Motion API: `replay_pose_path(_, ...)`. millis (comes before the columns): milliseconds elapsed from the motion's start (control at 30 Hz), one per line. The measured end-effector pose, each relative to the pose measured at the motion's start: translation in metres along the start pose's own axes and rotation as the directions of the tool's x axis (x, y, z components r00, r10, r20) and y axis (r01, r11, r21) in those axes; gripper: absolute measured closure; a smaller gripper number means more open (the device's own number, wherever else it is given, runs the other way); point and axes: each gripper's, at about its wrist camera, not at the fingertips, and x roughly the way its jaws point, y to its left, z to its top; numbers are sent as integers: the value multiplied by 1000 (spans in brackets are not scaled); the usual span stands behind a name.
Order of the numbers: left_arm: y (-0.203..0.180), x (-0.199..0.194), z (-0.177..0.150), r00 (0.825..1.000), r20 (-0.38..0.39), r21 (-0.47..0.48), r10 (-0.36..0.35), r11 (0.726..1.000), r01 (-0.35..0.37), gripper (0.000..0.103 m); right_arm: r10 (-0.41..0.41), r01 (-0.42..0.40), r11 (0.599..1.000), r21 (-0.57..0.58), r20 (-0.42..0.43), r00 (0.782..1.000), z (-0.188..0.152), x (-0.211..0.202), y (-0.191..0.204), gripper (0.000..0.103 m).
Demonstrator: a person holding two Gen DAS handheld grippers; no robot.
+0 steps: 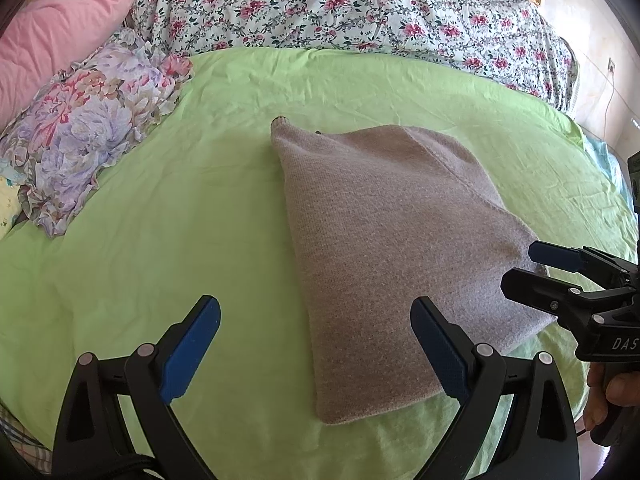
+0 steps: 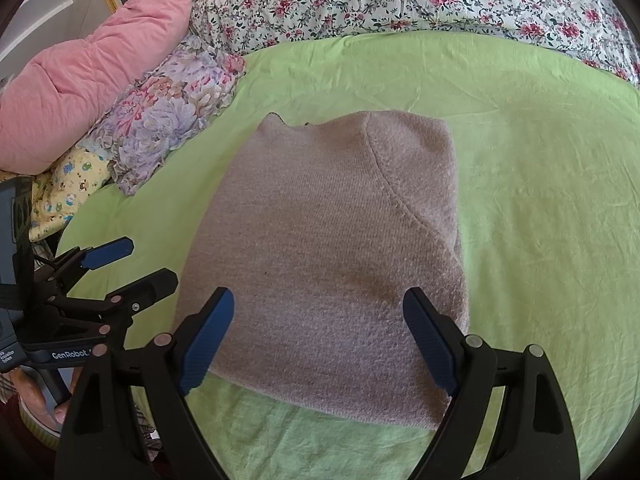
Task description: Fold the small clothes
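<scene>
A grey-mauve knitted garment (image 1: 392, 248) lies folded into a compact block on the green sheet (image 1: 160, 220); it also shows in the right wrist view (image 2: 328, 264). My left gripper (image 1: 316, 344) is open and empty, hovering over the garment's near left edge. My right gripper (image 2: 320, 336) is open and empty, above the garment's near edge. The right gripper also shows at the right of the left wrist view (image 1: 520, 268), and the left gripper at the left of the right wrist view (image 2: 148, 264), both with jaws apart.
A floral ruffled pillow (image 1: 88, 128) and a pink quilt (image 1: 60, 24) lie at the left. A flowered duvet (image 1: 360, 4) is piled along the back. A small yellow printed cloth (image 2: 68, 188) sits by the pillow. The bed edge drops off at right.
</scene>
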Motion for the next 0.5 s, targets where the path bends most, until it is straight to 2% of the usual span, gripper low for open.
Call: replay_pose_path(500,-1,0,0,1000,7,6,8,1000,-8,7,1,-1,1000,-2,1,1000,0,0,-1,16)
